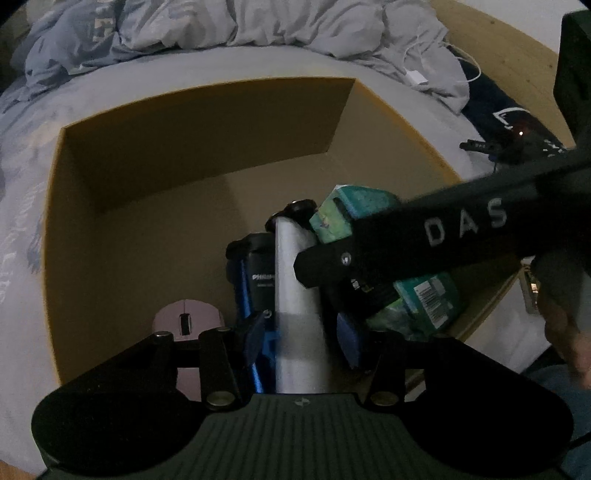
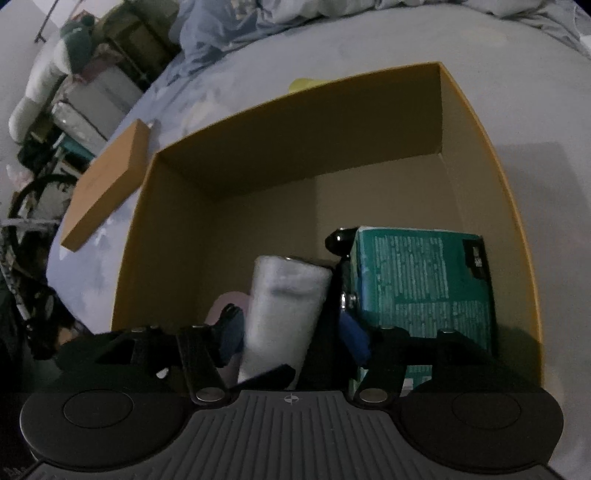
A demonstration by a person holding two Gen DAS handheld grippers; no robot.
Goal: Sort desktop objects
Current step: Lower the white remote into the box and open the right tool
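Nearest the left wrist camera, the left gripper [image 1: 301, 334] is reaching into the open cardboard box [image 1: 55, 229], its blue fingers [image 1: 255, 338] flanking the pale cylinder [image 1: 297, 291]; whether the pads are pressing on it or just clearing it cannot be told from this angle. In the right wrist view, the right gripper [image 2: 291, 339] is hovering over the same cylinder [image 2: 284, 314], its fingers standing apart on either side with visible gaps, nothing clamped.

Just beyond, the cylinder is leaning among the sorted things: a pink mouse [image 1: 186, 317] is lying to its left on the box floor, a dark Philips shaver [image 1: 258, 266] is sitting right beside it, and a green carton [image 2: 417, 280] is standing against it on the right. The right gripper's arm is crossing over that carton in the left view.

The step in hand appears to be letting go of the cylinder inside the box. Doing it well likely means opening both sets of fingers fully before lifting, then drawing straight up and back so the pads are not dragging the cylinder or tipping the carton.

Farther off, the box is resting on a bed sheet [image 2: 369, 40], with a flat box lid [image 2: 107, 184] lying beside it and rumpled bedding [image 1: 258, 22] beyond.
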